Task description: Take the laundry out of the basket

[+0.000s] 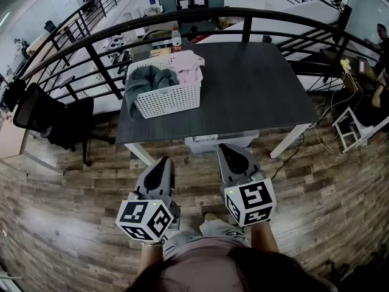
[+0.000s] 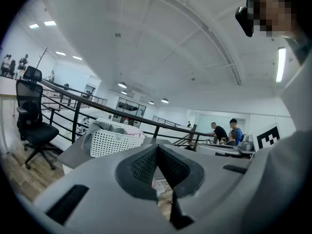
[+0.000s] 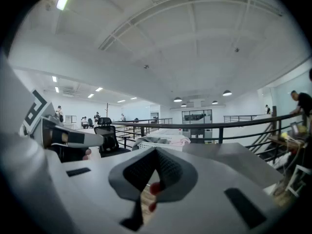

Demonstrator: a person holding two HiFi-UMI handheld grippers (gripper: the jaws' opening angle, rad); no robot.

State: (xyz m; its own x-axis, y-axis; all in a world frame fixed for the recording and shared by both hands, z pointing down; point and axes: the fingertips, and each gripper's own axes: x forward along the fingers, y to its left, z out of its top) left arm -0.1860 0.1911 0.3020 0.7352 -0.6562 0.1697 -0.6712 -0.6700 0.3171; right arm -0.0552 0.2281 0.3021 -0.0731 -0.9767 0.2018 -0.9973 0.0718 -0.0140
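Observation:
A white perforated laundry basket [image 1: 167, 96] stands on the left part of the dark grey table [image 1: 255, 96]. A grey garment [image 1: 144, 81] hangs over its left rim and a pink one [image 1: 189, 64] lies at its right. Both grippers hover over the wooden floor in front of the table, well short of the basket. My left gripper [image 1: 164, 163] is shut with nothing in it, and my right gripper [image 1: 228, 149] is shut and empty too. The left gripper view shows the basket [image 2: 114, 140] beyond the closed left gripper [image 2: 157, 148]. The right gripper view shows the basket [image 3: 158, 143] past the closed right gripper [image 3: 156, 151].
A black curved railing [image 1: 182, 22] runs behind the table, with a bottle [image 1: 176, 39] near it. A black office chair [image 1: 58, 117] stands at the left. A pale box [image 1: 219, 142] sits under the table. Cables and a white stand [image 1: 355, 129] are at the right.

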